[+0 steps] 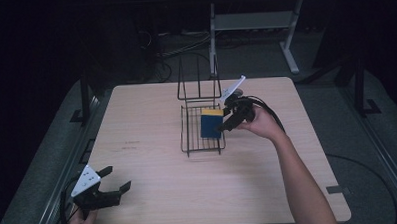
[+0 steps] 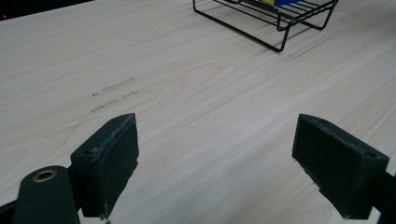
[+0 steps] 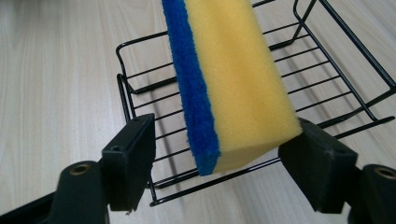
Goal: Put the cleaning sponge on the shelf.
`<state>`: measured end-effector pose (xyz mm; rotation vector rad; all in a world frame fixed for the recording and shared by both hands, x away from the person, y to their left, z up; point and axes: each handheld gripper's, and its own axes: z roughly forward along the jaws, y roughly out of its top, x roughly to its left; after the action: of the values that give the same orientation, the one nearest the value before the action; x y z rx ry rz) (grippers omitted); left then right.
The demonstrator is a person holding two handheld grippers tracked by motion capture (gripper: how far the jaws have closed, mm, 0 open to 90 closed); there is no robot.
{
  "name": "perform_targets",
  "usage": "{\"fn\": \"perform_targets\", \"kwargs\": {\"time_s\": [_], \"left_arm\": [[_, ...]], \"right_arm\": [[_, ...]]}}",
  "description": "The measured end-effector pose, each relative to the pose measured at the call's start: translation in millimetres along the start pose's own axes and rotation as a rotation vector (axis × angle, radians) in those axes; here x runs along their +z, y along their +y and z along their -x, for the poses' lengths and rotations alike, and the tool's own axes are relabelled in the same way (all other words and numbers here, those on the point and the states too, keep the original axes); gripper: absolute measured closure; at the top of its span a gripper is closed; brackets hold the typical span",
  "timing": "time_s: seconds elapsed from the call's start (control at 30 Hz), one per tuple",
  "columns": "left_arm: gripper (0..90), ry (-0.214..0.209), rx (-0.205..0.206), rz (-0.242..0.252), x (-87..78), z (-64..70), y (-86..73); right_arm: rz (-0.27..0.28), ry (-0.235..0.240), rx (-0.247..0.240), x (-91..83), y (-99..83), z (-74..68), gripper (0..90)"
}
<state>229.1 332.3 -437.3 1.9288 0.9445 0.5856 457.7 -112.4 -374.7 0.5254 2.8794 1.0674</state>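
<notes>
A yellow sponge with a blue scrub face (image 1: 211, 124) stands on edge, tilted, in the low black wire rack (image 1: 190, 142) at the middle of the table. My right gripper (image 1: 222, 126) reaches into the rack from the right. In the right gripper view its jaws straddle the sponge's (image 3: 233, 79) near end: the right jaw is at the yellow corner, and a gap shows between the left jaw and the blue face. The right gripper (image 3: 217, 163) is open. My left gripper (image 1: 119, 177) rests open near the table's front left corner, and the left gripper view shows nothing between the jaws of this gripper (image 2: 215, 158).
The rack (image 3: 327, 88) has a tall wire back (image 1: 199, 82) on its far side. The left gripper view has the rack's near corner (image 2: 280, 23) at top right. Light wooden tabletop (image 1: 146, 119) spreads left of the rack. A desk frame (image 1: 253, 25) and cables lie beyond.
</notes>
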Motion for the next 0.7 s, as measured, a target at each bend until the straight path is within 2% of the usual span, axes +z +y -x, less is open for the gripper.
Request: {"fn": "perform_targets", "kwargs": {"time_s": [0.7], "left_arm": [[14.1, -0.001, 0.005, -0.002, -0.3, 1.4, -0.3]], "right_arm": [[0.009, -0.017, 0.024, -12.6, -17.5, -7.0, 24.4]]}}
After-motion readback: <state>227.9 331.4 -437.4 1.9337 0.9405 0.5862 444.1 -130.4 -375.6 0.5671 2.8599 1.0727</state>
